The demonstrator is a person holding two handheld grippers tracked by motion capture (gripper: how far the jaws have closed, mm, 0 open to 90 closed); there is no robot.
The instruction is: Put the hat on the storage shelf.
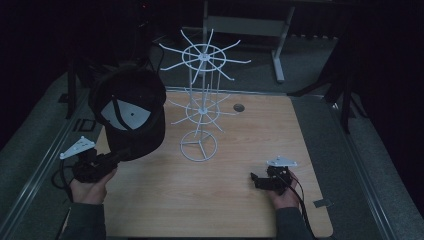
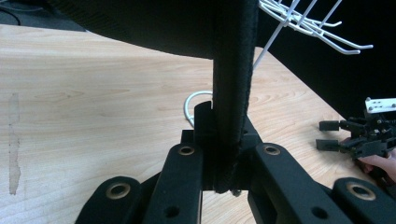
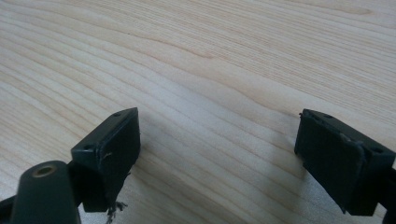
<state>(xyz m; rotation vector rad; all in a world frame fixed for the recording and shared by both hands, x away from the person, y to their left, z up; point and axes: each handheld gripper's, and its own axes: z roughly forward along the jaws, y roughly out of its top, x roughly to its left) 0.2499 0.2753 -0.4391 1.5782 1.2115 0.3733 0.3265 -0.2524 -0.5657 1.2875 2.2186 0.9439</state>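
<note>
Black cap hangs raised off the wooden surface, just left of the white wire rack, its crown opening turned toward us. We see its brim pinched edge-on between the jaws of the left gripper, which are clenched on it. Our left hand angles that gripper up toward the rack. Right of the rack's base, the right gripper rests low over the surface, jaws spread wide on nothing.

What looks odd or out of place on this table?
Little. The black cap hangs tipped in the air, pinched by its brim in the left gripper, its inside facing the camera. The white rack stands upright. The right gripper rests open, empty.
</note>
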